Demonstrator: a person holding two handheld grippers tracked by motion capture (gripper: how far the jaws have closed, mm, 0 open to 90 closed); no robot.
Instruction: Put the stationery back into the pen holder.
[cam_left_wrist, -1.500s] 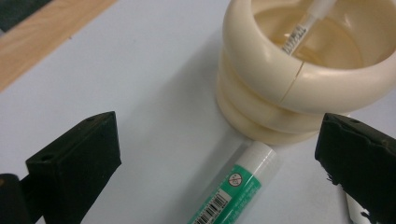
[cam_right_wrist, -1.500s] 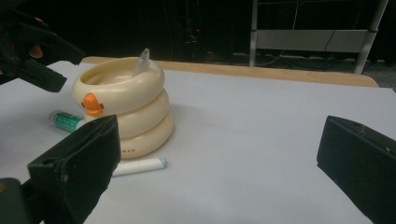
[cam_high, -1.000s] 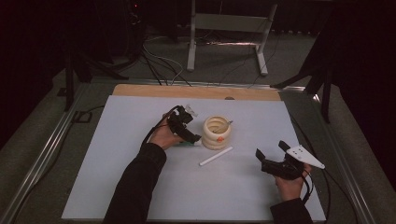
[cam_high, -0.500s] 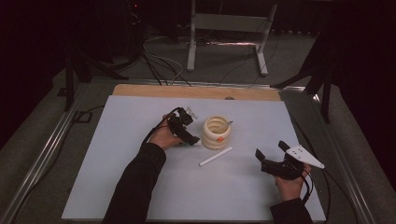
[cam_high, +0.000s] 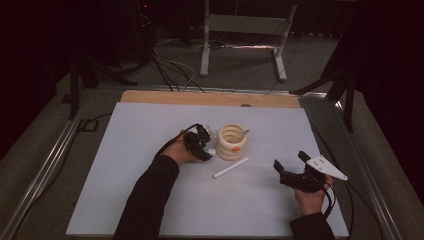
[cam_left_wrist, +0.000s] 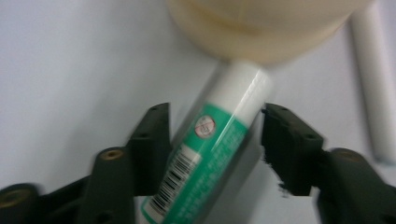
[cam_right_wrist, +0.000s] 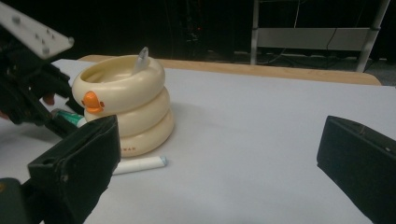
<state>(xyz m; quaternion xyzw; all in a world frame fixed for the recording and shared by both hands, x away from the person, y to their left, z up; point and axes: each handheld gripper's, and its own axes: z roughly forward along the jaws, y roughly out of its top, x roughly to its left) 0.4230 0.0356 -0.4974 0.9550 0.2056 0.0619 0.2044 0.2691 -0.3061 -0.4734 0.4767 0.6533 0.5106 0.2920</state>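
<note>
A green and white tube (cam_left_wrist: 210, 149) lies on the white table, its white cap touching the foot of a cream duck-faced ring holder (cam_high: 232, 141). My left gripper (cam_left_wrist: 215, 109) is low over the tube, one jaw on each side. Its jaws have just been closing, and a thin gap still shows at each pad. From above, the left gripper (cam_high: 202, 149) sits just left of the holder. My right gripper (cam_high: 290, 160) rests open near the front right, with nothing between its fingers. A white stick (cam_high: 231, 167) lies in front of the holder.
A clear pointed item (cam_right_wrist: 141, 58) pokes out of the holder (cam_right_wrist: 123, 107). A wooden strip (cam_high: 210, 98) borders the table's far edge, with a metal stand and cables on the floor beyond. Bare white surface (cam_high: 125, 150) spreads left of the left arm.
The left gripper has sunk toward the table beside the holder and its jaws have narrowed around the tube. The right gripper has stayed put.
</note>
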